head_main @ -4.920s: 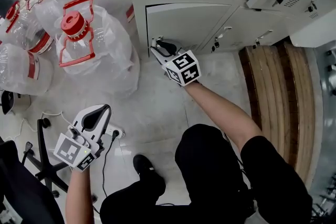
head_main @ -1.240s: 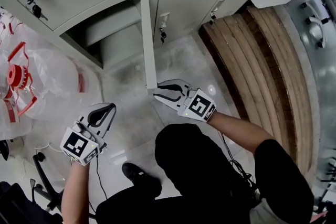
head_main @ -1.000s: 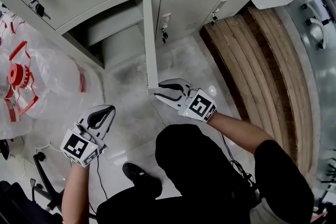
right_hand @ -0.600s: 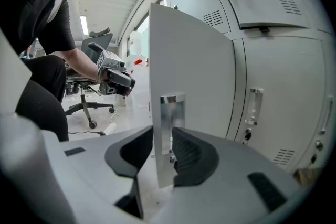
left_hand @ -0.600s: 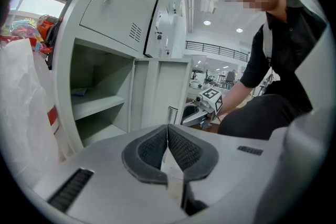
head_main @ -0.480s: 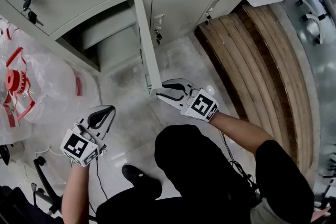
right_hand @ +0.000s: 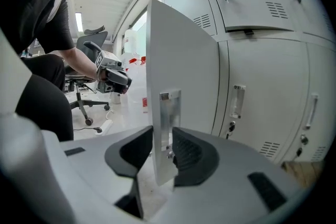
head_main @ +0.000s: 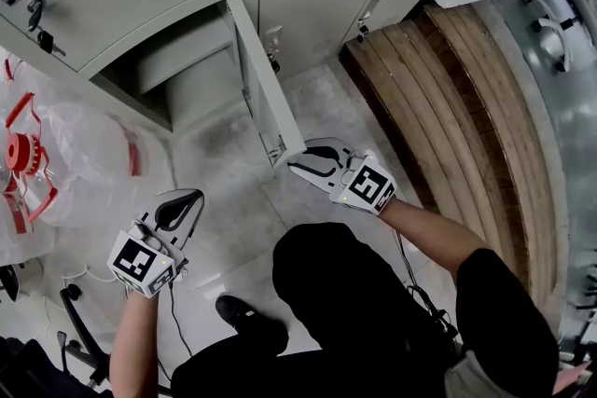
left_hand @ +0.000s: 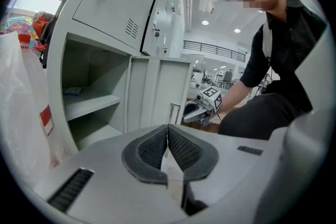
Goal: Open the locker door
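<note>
One locker door (head_main: 258, 84), bottom row, standing roughly square to cabinet front; open compartment (head_main: 182, 75) just left of it. My right tool (right_hand: 163, 145) clamped on door's free edge, at latch plate (right_hand: 169, 113). My left tool (left_hand: 167, 132) closed on nothing, low over floor. To open further I'd follow hinge arc, grip firm, without twisting thin panel.
</note>
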A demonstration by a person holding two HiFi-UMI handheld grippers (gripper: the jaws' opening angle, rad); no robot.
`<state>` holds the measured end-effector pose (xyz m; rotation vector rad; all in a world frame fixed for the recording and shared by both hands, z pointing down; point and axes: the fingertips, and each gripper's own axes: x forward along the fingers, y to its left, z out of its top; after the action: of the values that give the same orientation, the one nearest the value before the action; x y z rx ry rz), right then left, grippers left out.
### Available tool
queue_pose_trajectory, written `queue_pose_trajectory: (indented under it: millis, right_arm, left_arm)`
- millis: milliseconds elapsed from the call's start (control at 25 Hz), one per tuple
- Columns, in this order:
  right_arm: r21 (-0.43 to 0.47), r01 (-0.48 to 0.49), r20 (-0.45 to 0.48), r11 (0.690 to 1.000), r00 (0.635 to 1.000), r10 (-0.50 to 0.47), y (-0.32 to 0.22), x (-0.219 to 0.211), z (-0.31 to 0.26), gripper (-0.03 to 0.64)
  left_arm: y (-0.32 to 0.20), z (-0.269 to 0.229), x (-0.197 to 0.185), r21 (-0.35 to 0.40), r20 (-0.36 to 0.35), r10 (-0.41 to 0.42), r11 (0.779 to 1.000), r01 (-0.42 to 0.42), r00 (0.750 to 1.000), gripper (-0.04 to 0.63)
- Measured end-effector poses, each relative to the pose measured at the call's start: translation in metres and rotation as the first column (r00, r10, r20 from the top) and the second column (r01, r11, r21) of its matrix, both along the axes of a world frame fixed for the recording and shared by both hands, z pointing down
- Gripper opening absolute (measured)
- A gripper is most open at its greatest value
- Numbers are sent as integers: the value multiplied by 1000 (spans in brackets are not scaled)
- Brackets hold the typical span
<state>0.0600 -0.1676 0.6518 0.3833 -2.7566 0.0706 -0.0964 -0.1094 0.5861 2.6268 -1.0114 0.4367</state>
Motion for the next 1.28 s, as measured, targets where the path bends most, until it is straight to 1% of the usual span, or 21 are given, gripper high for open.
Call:
queue_pose_trajectory:
  millis: [240, 360, 640, 880, 1280]
  right_arm:
    - [19, -16, -19, 1000, 1000, 16, -7, 16, 1, 129]
    - [15, -34, -17, 999, 999, 35, -11, 24, 0, 129]
    - [27, -64, -33, 998, 997, 65, -23, 45, 1, 132]
    - [22, -113, -41, 993, 993, 114, -35, 62, 0, 132]
    - [44, -207, -60, 977, 976, 209, -63, 95, 2, 132]
  left_arm:
    - [-3, 2, 2, -9, 6, 6, 1000, -5, 1000, 15]
    - [-7, 4, 4, -11, 8, 12, 1000, -12, 1000, 15]
    - [-14, 4, 18, -8, -4, 27, 1000, -27, 1000, 15]
    - [-15, 5, 20, 0, -4, 37, 999, -37, 999, 15]
    - [-14, 9, 16, -3, -2, 42, 999, -42, 999, 15]
